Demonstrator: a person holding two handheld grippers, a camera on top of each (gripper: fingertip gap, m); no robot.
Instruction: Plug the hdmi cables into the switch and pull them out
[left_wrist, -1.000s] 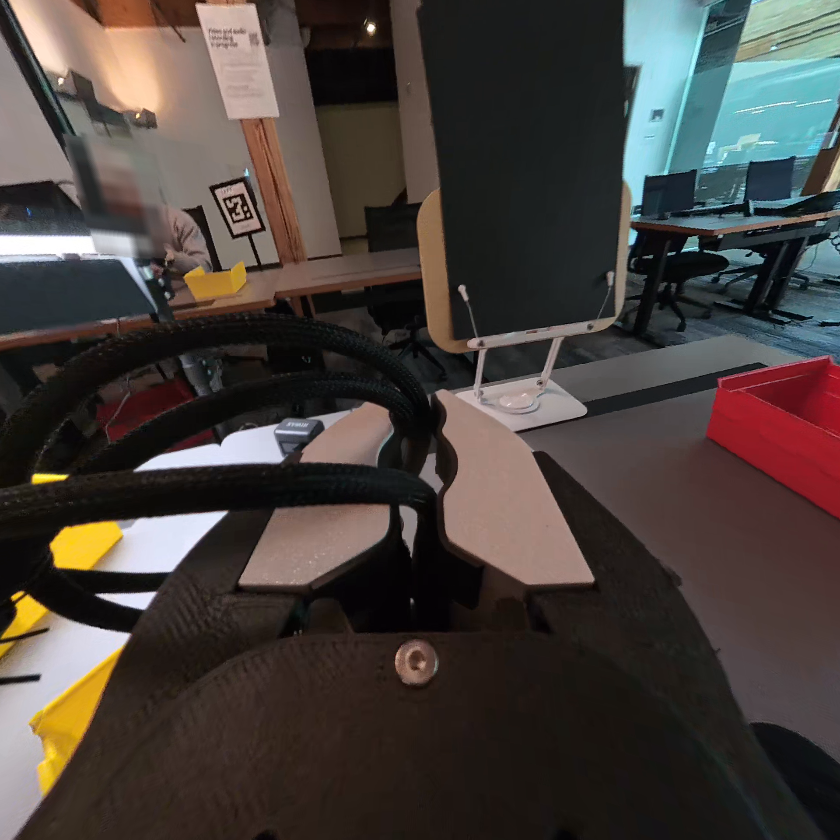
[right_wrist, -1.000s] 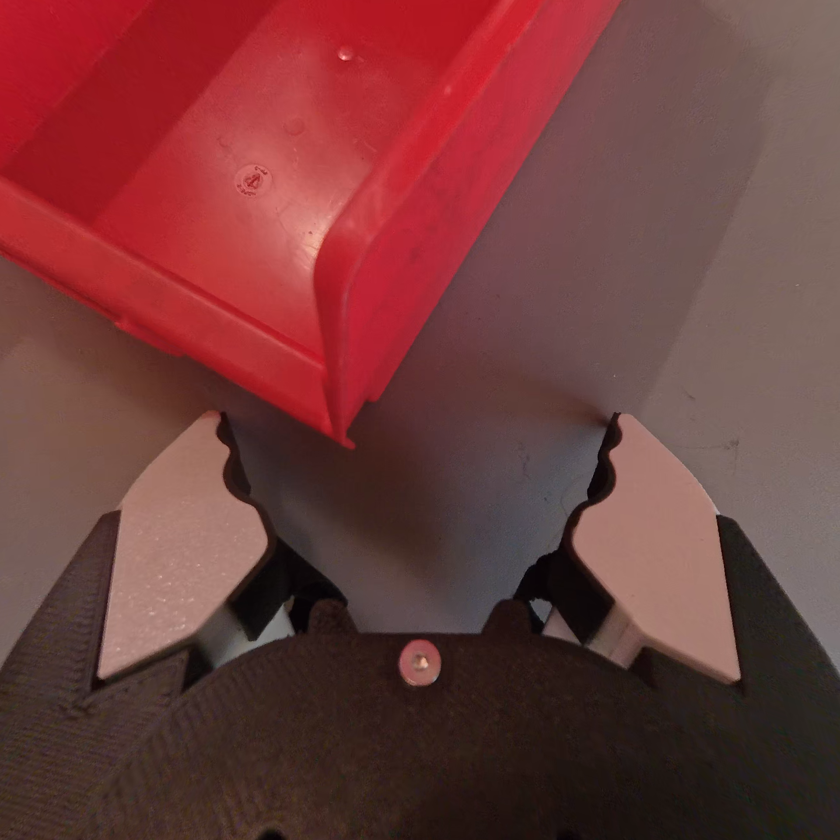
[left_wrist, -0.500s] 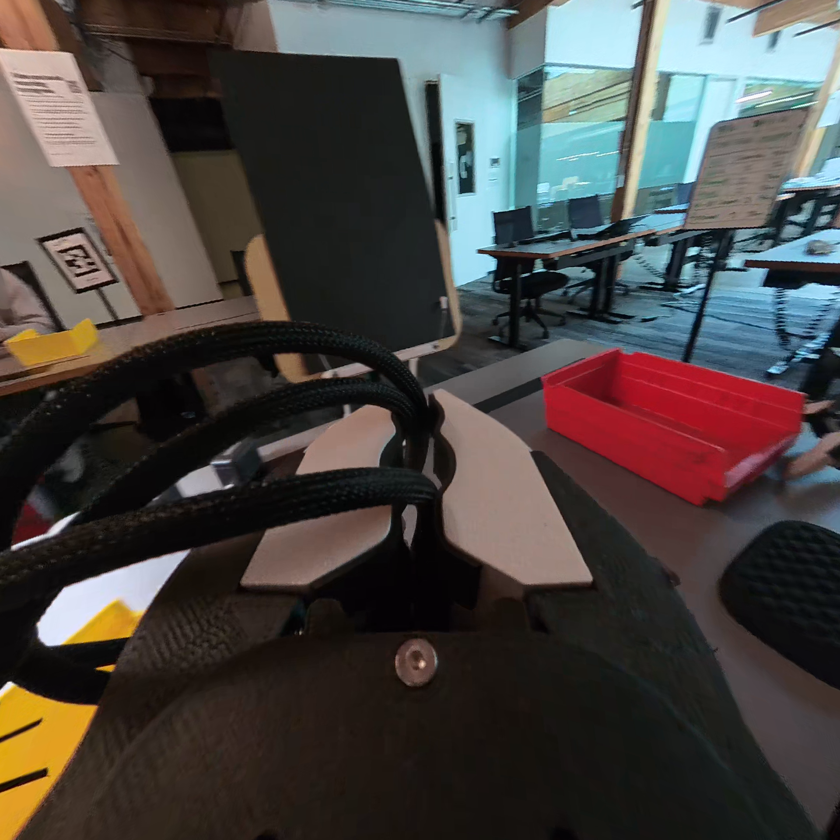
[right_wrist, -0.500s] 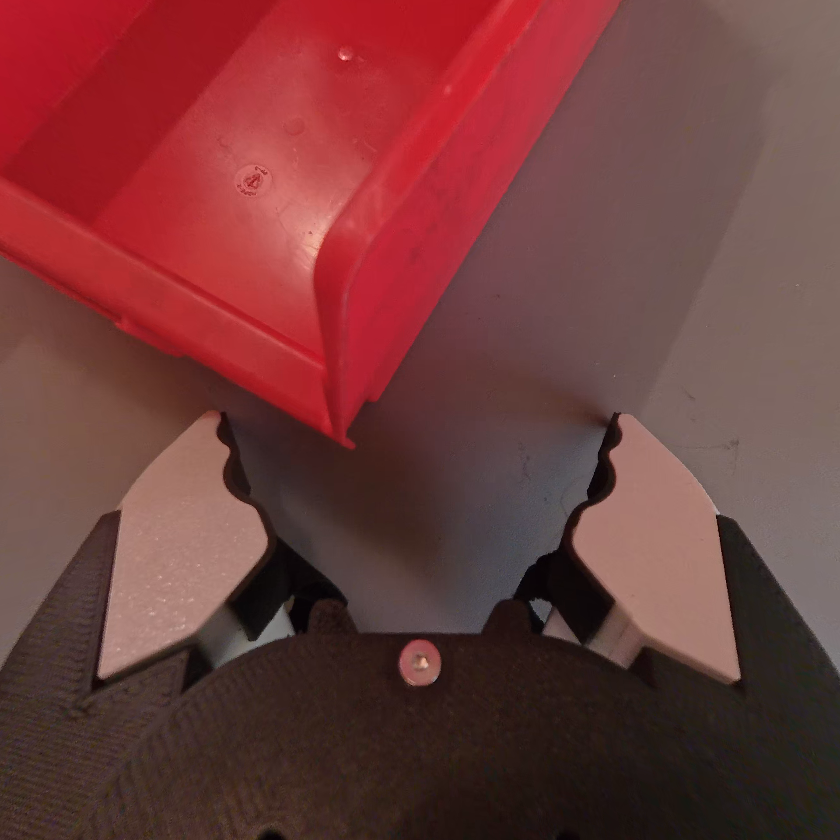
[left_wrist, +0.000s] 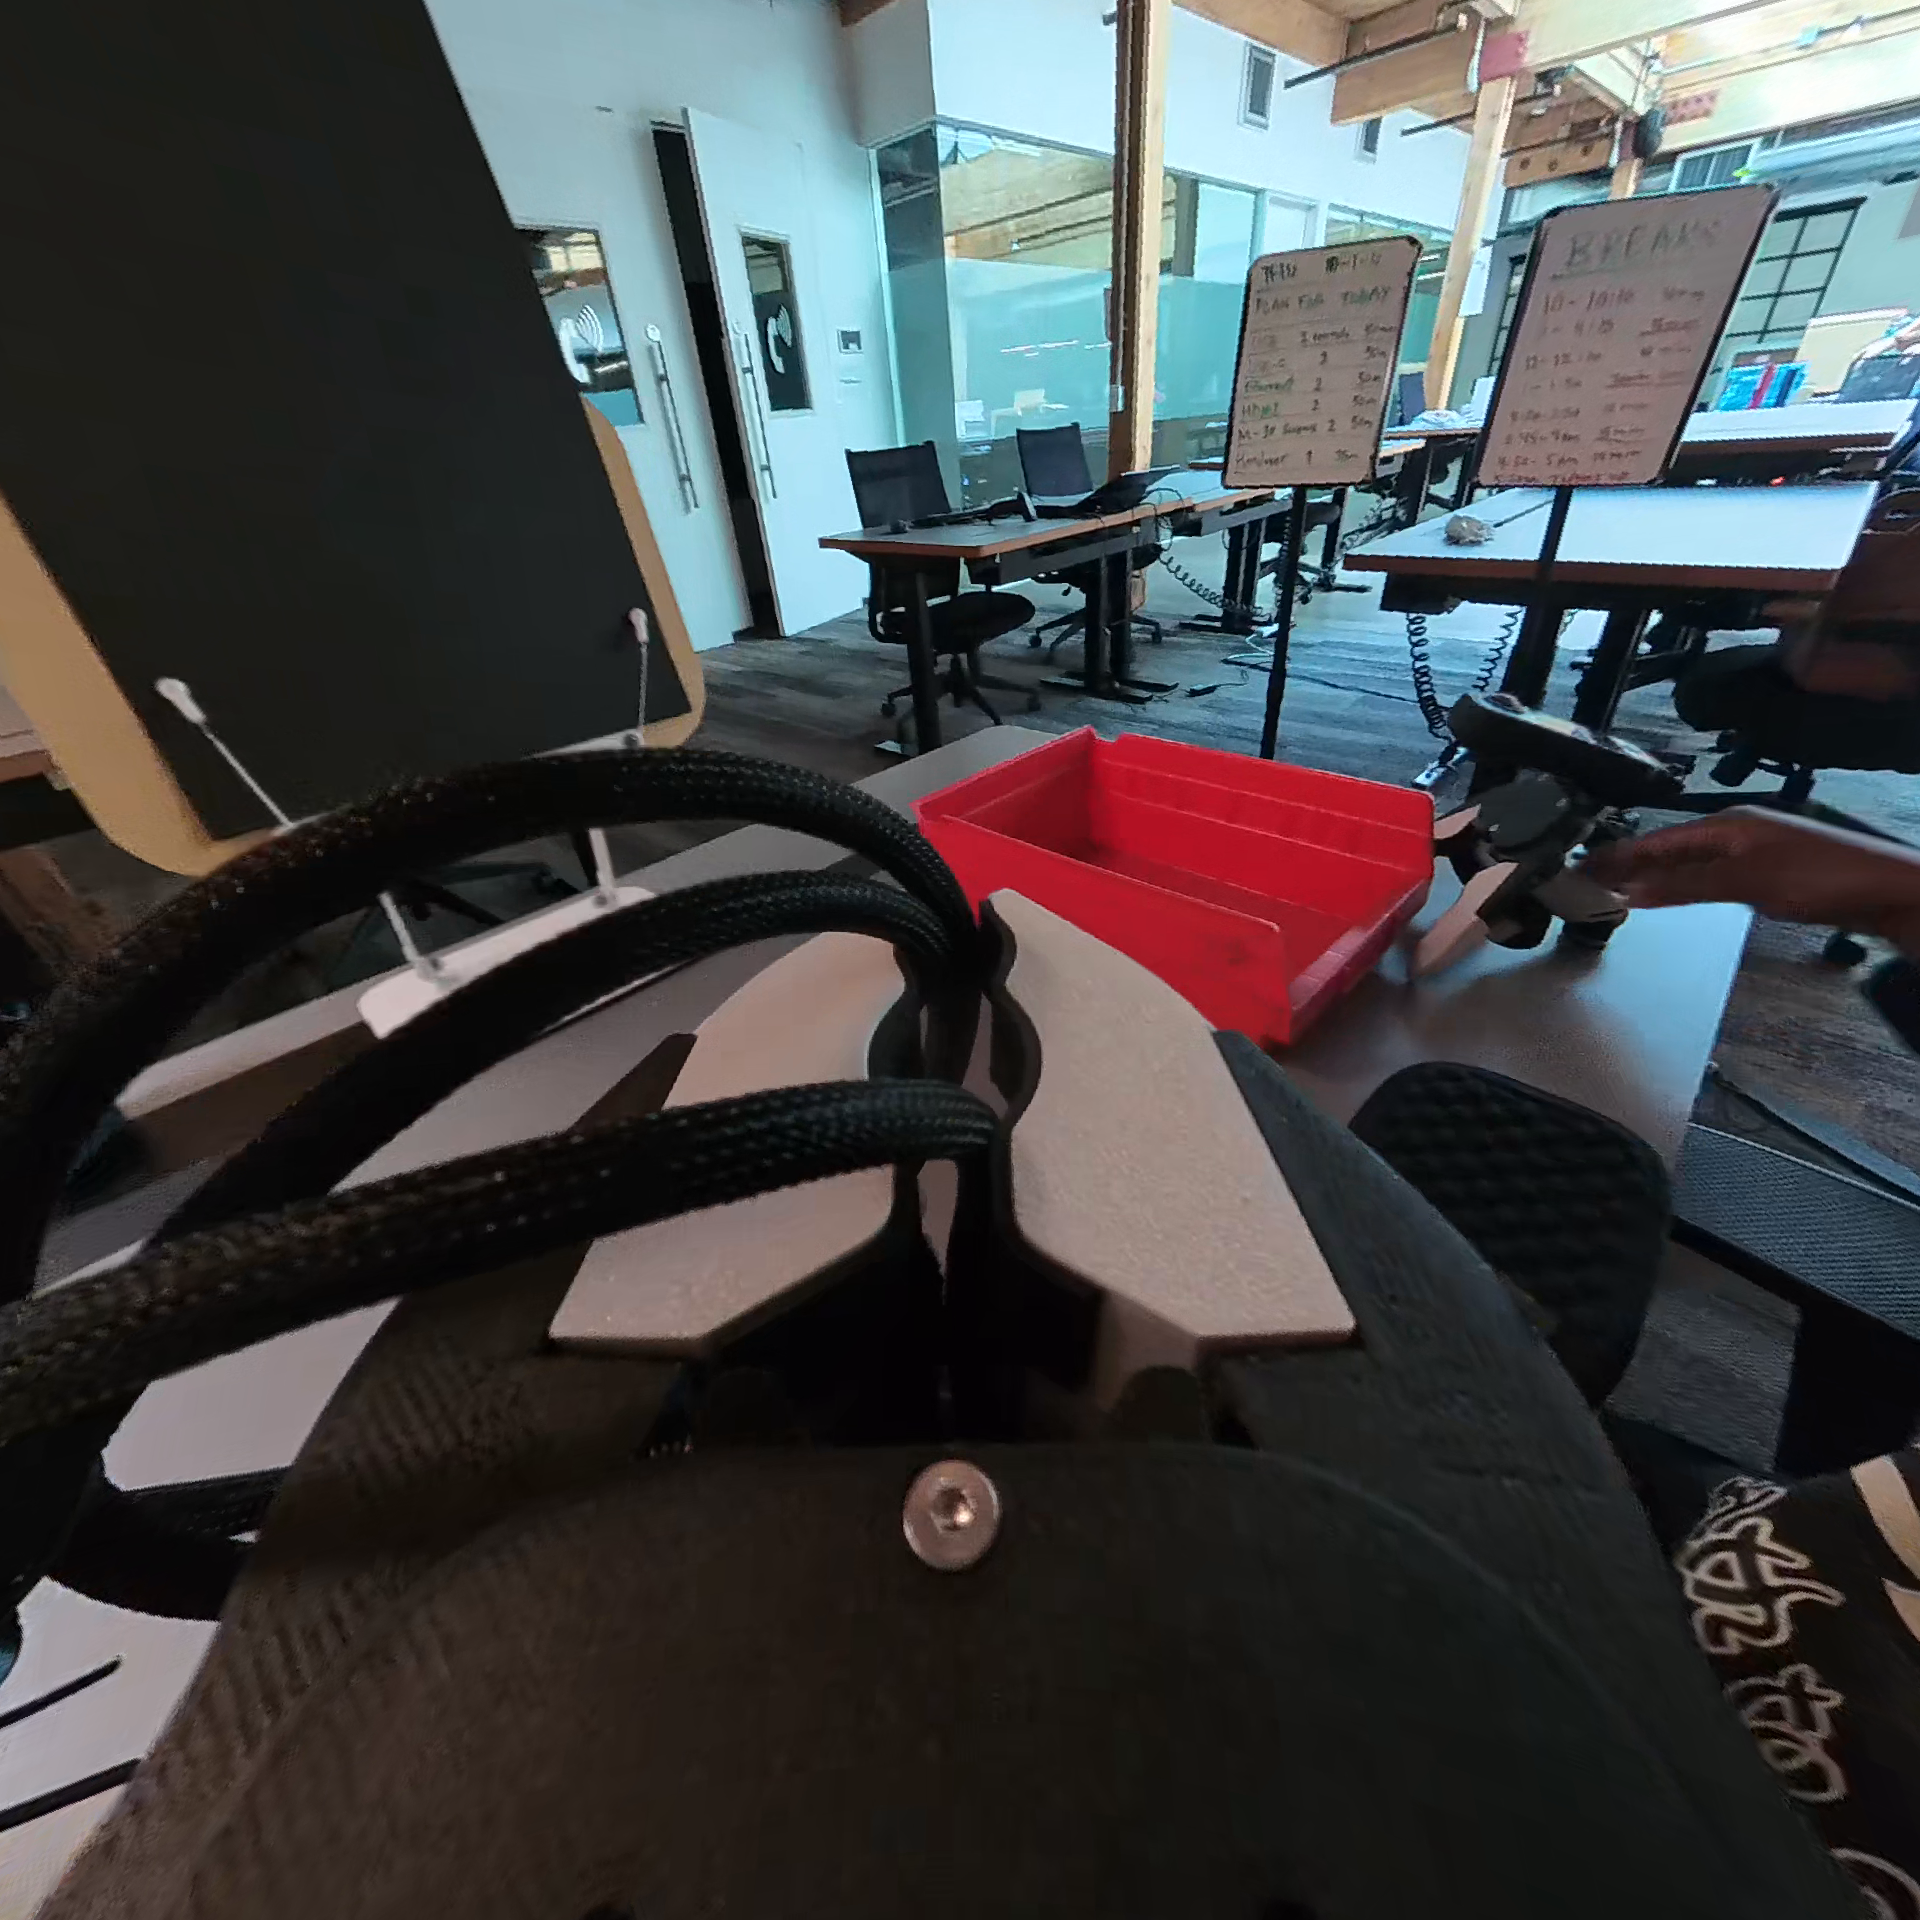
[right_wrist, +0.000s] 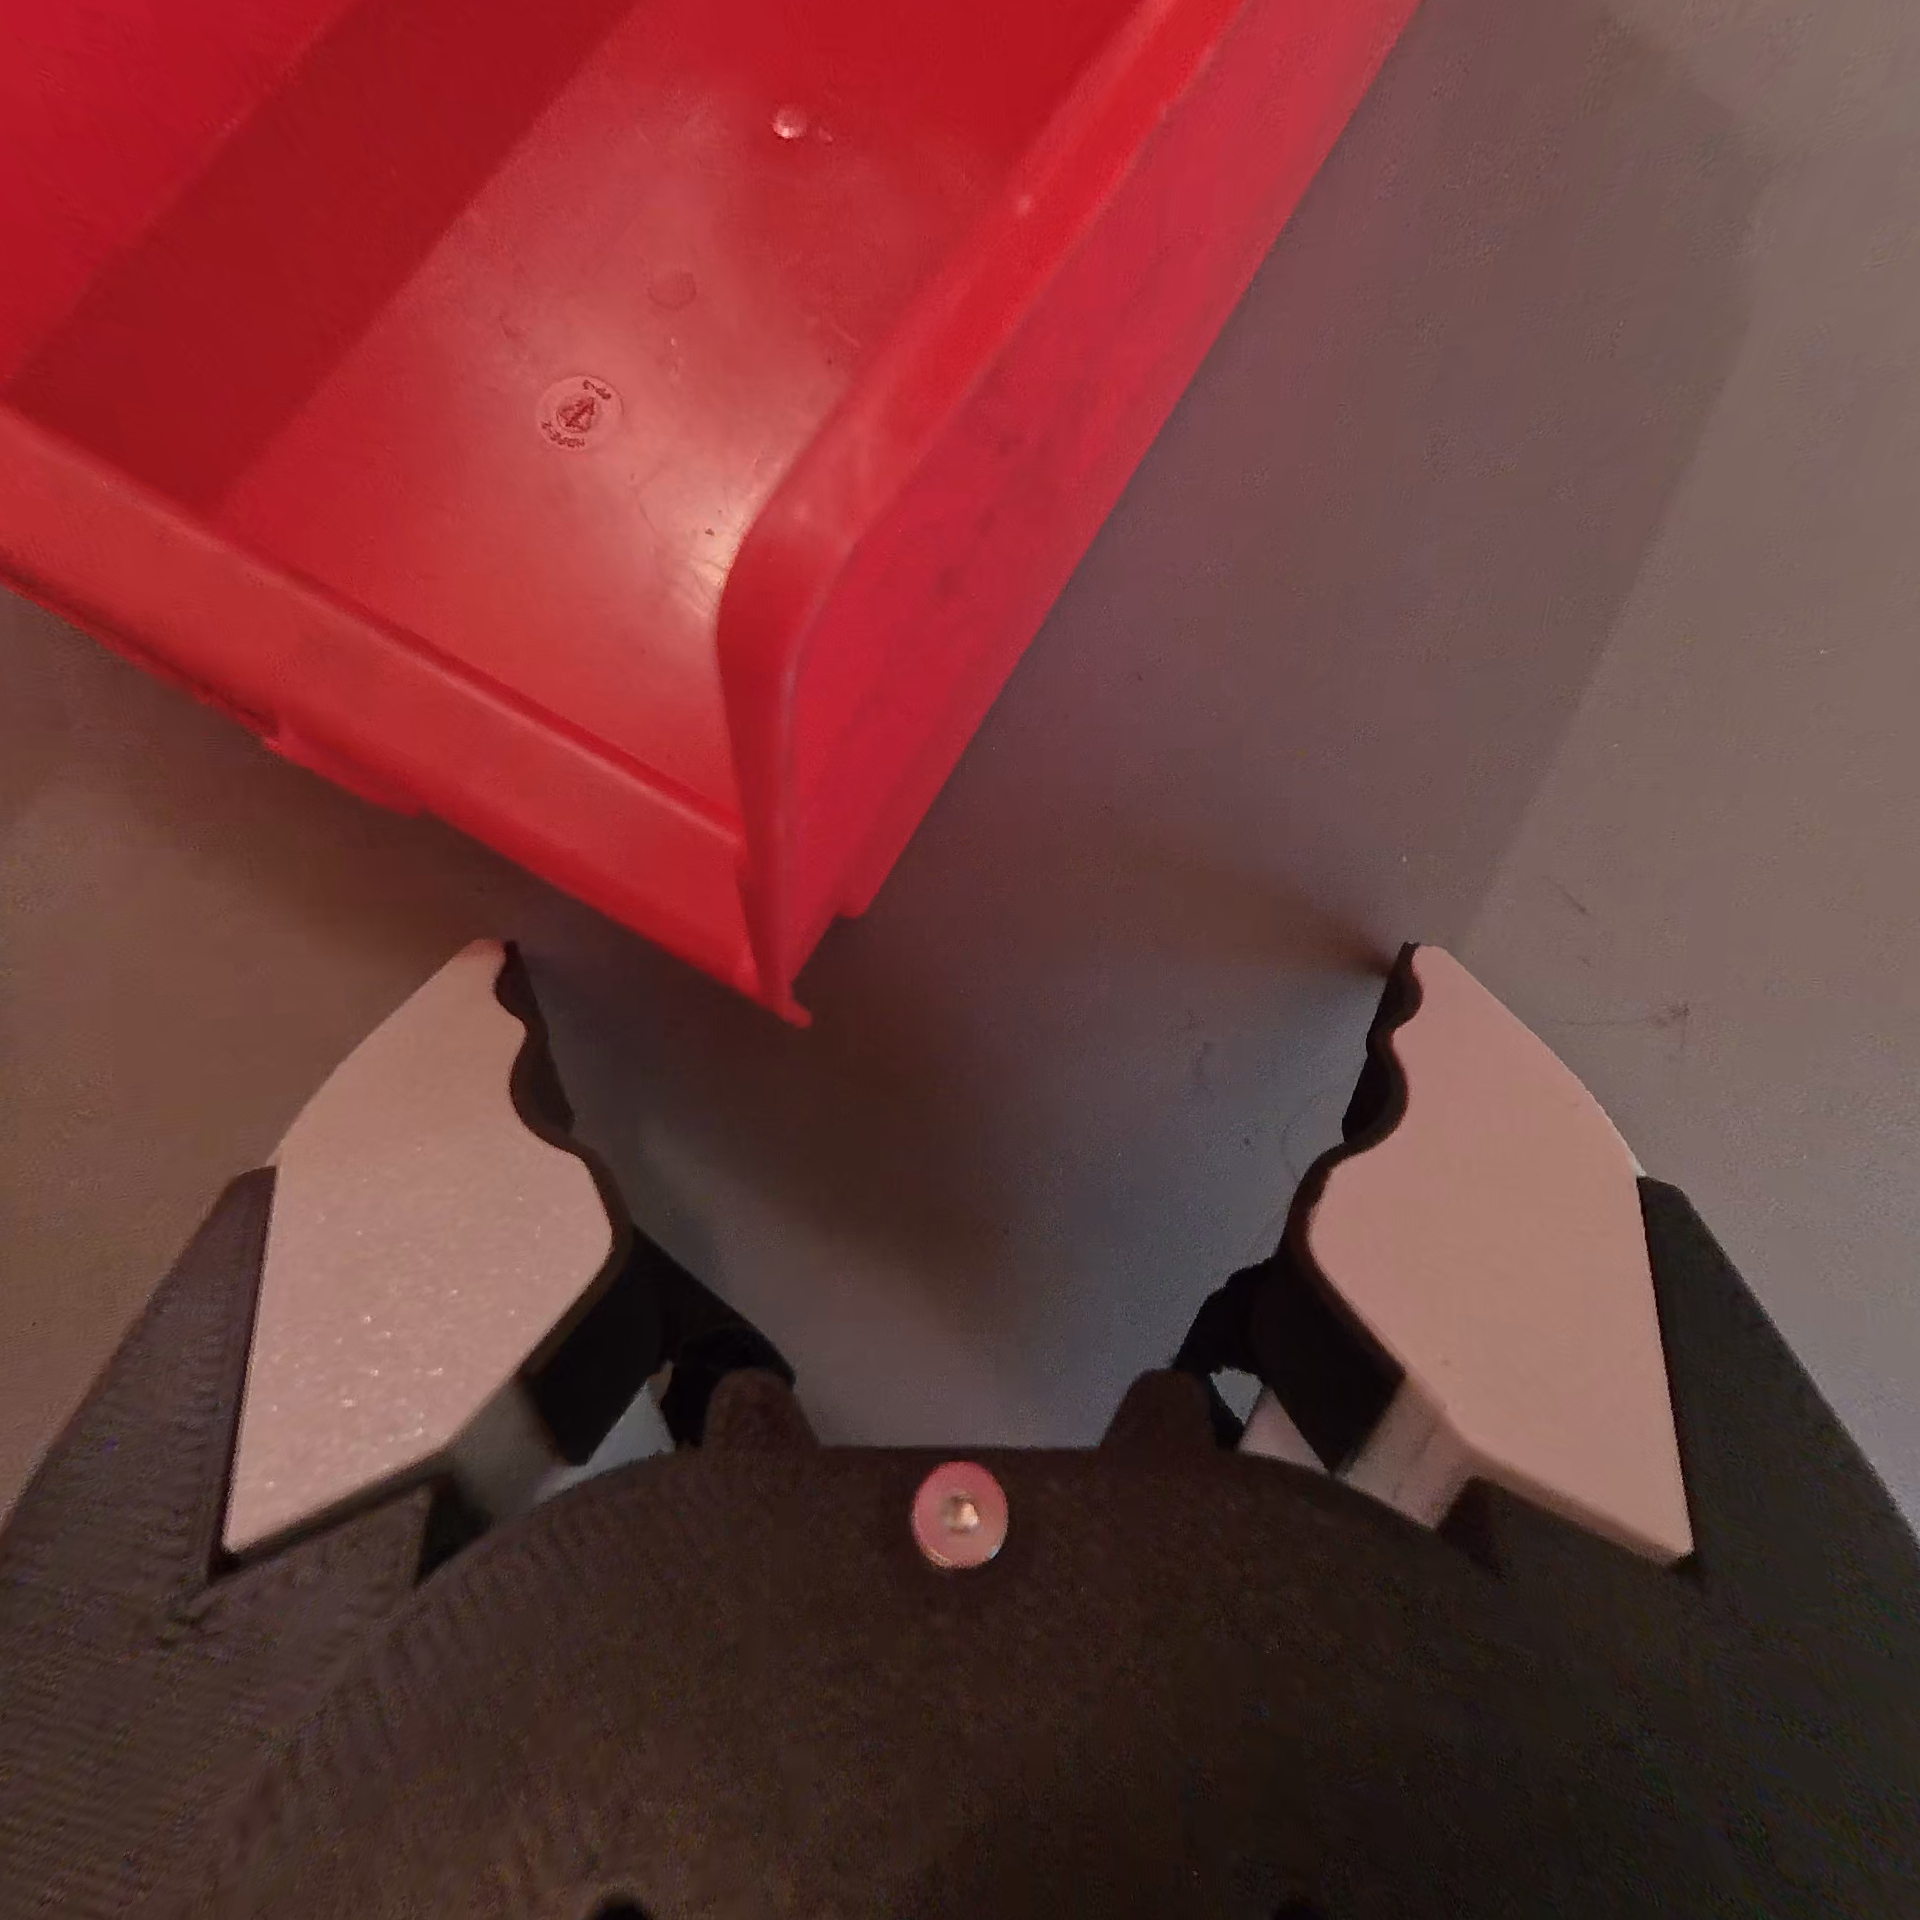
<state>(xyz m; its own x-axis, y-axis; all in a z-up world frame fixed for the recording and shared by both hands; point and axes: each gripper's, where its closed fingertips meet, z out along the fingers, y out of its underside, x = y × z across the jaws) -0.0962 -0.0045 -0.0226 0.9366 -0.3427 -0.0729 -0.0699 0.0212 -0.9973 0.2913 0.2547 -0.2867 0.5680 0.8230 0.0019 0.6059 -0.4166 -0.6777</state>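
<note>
My left gripper (left_wrist: 982, 925) is shut on a bundle of black braided HDMI cables (left_wrist: 499, 914) and holds them raised above the grey table (left_wrist: 1558, 1018). The cable loops arch out to the left; their plugs are hidden. No switch shows in either view. My right gripper (right_wrist: 956, 961) is open and empty, pointing down at the table beside the corner of an empty red bin (right_wrist: 644, 436). It also shows in the left wrist view (left_wrist: 1527, 862), held in a hand just right of the red bin (left_wrist: 1174, 894).
A black panel on a white stand (left_wrist: 312, 416) rises at the back left of the table. A black office chair back (left_wrist: 1507, 1195) sits near the table's right edge. Desks, chairs and two whiteboards (left_wrist: 1320, 364) stand farther off.
My left gripper has swung to the right with the cables still held; the red bin and the right gripper have come into its view. The right gripper has not moved.
</note>
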